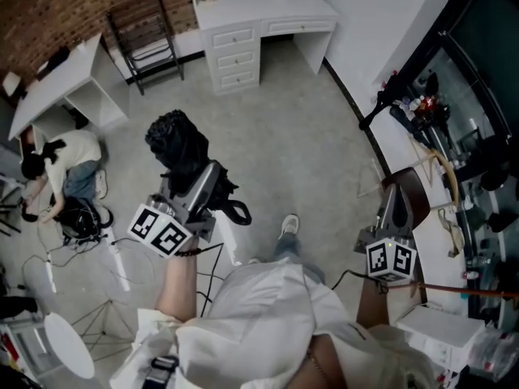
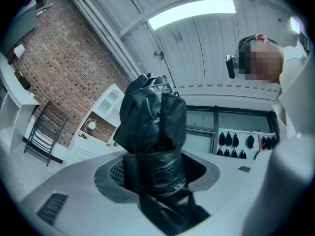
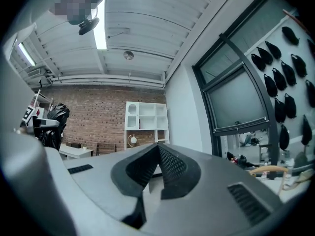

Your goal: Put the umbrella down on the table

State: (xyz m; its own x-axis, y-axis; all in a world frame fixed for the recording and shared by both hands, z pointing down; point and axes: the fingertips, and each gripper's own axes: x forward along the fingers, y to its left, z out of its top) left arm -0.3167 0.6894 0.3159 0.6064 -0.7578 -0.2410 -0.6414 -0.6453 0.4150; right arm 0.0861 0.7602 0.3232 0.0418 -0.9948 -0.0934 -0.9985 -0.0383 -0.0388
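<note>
- Umbrella (image 2: 152, 127), black and folded into a crumpled bundle, sits upright between the jaws of the left gripper (image 2: 155, 165). The jaws are clenched on its lower part, and the fabric bulges out above them.
- In the head view the bundle rises past the gripper's far end, above the grey floor (image 1: 284, 120). It touches no table and is held in the air in front of the person.
- A black strap loop (image 1: 238, 212) hangs from the umbrella on its right side, just beside the gripper body.
- The left gripper's marker cube (image 1: 162, 229) faces up at its near end, above the person's forearm.
- The right gripper (image 3: 157, 149) is clenched on nothing: its ribbed pads meet at the tips and no object stands between them.
- In the head view this gripper is well to the right of the umbrella. Its own marker cube (image 1: 391, 258) is at the near end, and it is just beside a long white table (image 1: 399, 154) that runs along the right wall.
- That table carries cluttered small items at its far and right parts, too small to tell apart.
- A white desk with drawers (image 1: 243, 31) stands at the far side, and a dark folding chair (image 1: 146, 39) is to its left.
- Another white table (image 1: 57, 79) stands at the far left. Near it a second person (image 1: 69, 164) crouches on the floor among cables.
- The holder's white shoe (image 1: 289, 226) shows on the floor between the two grippers.
</note>
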